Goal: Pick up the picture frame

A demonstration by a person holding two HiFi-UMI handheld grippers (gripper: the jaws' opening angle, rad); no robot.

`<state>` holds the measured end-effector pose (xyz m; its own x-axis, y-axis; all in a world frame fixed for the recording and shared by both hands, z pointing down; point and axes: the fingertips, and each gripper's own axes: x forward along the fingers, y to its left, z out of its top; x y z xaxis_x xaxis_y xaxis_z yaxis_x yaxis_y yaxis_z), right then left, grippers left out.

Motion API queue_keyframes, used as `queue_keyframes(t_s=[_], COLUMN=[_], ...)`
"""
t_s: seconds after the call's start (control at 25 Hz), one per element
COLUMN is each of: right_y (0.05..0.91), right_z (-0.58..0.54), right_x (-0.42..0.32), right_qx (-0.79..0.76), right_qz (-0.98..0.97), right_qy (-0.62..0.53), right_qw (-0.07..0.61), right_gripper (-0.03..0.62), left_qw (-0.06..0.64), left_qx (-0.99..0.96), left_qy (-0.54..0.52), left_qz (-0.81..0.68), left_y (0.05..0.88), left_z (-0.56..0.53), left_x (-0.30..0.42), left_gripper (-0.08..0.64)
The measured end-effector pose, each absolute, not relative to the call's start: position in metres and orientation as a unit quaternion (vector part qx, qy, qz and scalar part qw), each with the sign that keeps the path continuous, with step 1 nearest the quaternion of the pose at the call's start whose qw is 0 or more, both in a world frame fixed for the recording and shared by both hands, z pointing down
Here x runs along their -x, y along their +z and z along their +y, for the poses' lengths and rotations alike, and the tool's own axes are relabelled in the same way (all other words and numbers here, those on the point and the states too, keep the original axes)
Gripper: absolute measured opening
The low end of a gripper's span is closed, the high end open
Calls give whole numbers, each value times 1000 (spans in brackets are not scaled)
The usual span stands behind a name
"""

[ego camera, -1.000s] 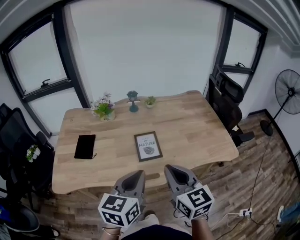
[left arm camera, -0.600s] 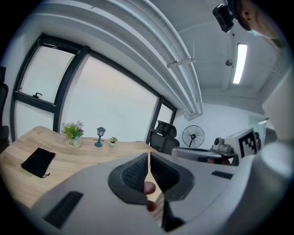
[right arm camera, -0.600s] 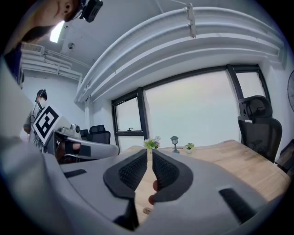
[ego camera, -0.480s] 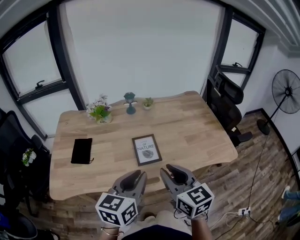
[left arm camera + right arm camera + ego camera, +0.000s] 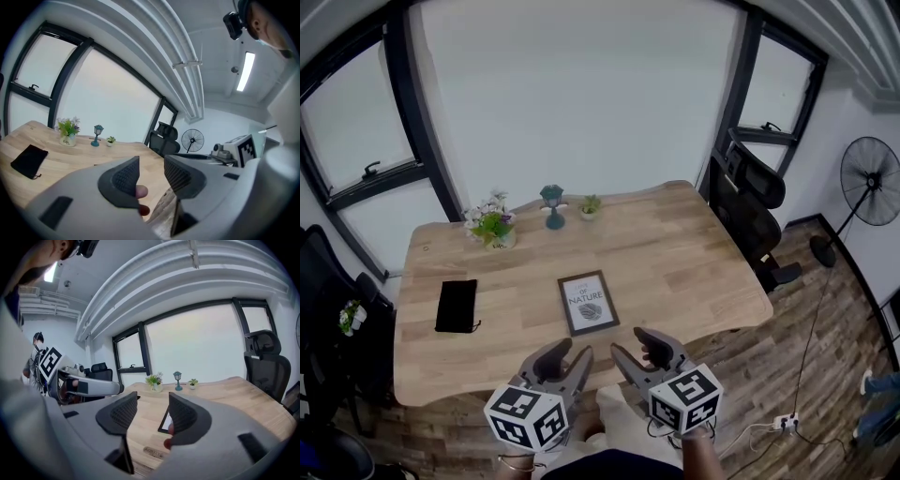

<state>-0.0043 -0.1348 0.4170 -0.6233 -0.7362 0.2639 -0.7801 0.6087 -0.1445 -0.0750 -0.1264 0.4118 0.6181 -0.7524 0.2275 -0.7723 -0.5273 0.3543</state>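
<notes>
- Head view: the picture frame (image 5: 583, 303) lies flat near the middle of the wooden table (image 5: 675, 253), well apart from both tongs. The left gripper (image 5: 570, 352) and right gripper (image 5: 635, 347) hang side by side at the near edge.
- Left gripper view: the left gripper (image 5: 151, 166) has just been opening. Its jaws stand apart with nothing between them, and we cannot see the frame here.
- Right gripper view: the right gripper (image 5: 152, 404) has just been opening too and is empty. The frame (image 5: 164, 422) shows beyond the gap. We judge both are readied for a reach not yet made.
</notes>
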Motion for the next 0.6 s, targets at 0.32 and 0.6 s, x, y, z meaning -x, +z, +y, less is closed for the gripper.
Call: queue_keyframes(t_s=[0.32, 0.6], right_y=[424, 432], right_z=[-165, -192], right_x=[5, 0], right_qx=[-420, -418], right_qz=[-894, -893], right_qy=[124, 129], right_qw=[96, 105], right_gripper=[204, 204], left_qw=[223, 228], left_qx=[-869, -867], left_qy=[29, 37], left_qz=[-440, -442], left_y=[418, 424], left_z=[-153, -178], left_x=[79, 74], left_gripper=[189, 199])
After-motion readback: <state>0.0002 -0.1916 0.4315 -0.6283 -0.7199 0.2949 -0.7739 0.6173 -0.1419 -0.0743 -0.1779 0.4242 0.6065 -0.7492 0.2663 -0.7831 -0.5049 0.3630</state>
